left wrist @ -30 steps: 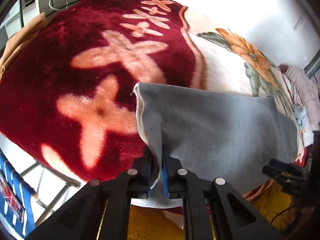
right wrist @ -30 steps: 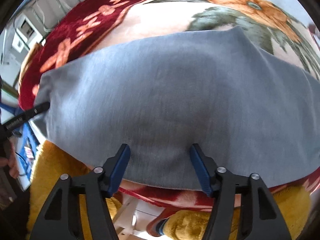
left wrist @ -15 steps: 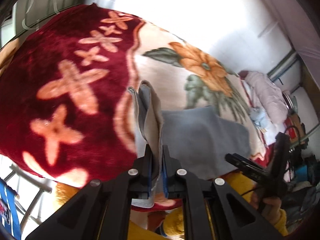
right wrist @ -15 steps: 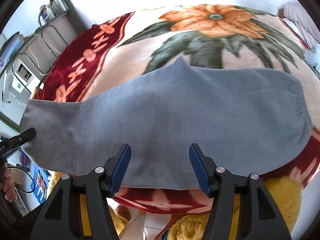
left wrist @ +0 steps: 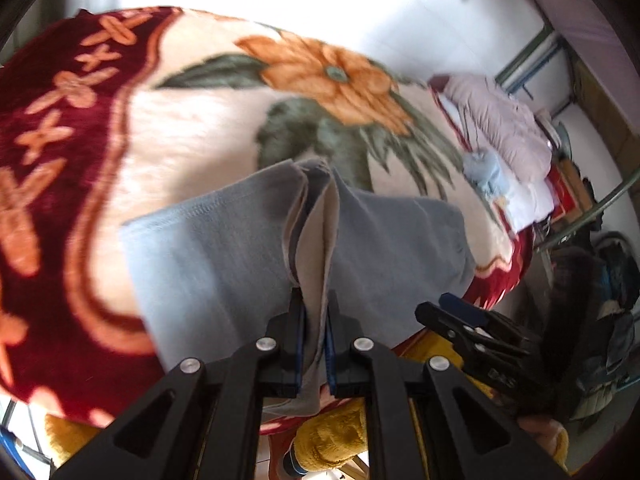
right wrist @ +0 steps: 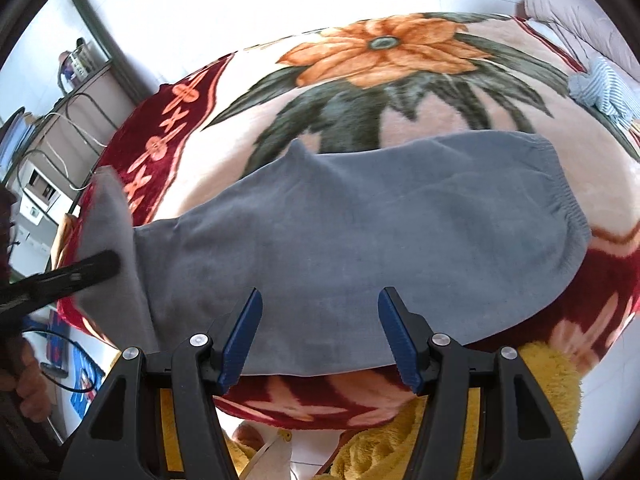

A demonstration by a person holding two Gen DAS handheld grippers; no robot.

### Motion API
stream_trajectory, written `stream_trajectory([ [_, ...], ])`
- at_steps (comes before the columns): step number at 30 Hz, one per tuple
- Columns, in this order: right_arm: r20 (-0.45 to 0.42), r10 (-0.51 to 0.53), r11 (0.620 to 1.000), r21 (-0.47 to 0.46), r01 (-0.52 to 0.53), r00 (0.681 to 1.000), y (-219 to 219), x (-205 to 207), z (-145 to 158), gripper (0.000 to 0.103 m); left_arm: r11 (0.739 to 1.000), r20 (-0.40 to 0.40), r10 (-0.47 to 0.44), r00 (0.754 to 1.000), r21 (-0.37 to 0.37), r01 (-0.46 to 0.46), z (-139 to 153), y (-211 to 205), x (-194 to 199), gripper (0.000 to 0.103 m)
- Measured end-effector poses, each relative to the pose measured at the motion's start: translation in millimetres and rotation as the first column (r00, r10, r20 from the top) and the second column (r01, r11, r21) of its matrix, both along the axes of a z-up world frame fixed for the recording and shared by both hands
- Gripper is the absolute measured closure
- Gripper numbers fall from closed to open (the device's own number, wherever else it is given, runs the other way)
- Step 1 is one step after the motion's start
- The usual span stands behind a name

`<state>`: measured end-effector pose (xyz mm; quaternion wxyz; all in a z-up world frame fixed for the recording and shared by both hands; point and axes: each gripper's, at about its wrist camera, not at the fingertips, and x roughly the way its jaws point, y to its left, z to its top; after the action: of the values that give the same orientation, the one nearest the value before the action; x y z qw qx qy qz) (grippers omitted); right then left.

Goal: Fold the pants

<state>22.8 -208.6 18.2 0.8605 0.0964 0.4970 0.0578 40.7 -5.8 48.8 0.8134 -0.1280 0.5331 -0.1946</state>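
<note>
Left wrist view: our left gripper (left wrist: 314,330) is clamped on the leg end of the grey pants (right wrist: 360,248), lifting it off the floral blanket (right wrist: 400,92). Our right gripper (right wrist: 320,332) hangs spread wide at the pants' near edge, gripping nothing. Waistband lies right.

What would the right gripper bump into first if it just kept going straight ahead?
Probably the grey pants. The right gripper is open and its blue fingers point at the near edge of the cloth lying on the flowered blanket. How far off is hard to tell.
</note>
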Motion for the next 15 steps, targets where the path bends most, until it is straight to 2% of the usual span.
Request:
stream_trajectory([
  [9,-0.039,-0.022,1.000,-0.002,0.022,0.999,-9,5,-13,0.040,0.995,-0.081,-0.063,0.995,0.066,0.069,-52,-44,27,0.092],
  [12,-0.058,-0.022,1.000,-0.001,0.021,0.998,-9,8,-19,0.040,0.994,-0.099,-0.059,0.993,0.089,0.068,-56,-46,28,0.086],
  [15,-0.070,-0.020,1.000,-0.007,0.020,0.997,-7,9,-22,0.040,0.993,-0.080,-0.051,0.996,0.102,0.059,-47,-41,23,0.068],
])
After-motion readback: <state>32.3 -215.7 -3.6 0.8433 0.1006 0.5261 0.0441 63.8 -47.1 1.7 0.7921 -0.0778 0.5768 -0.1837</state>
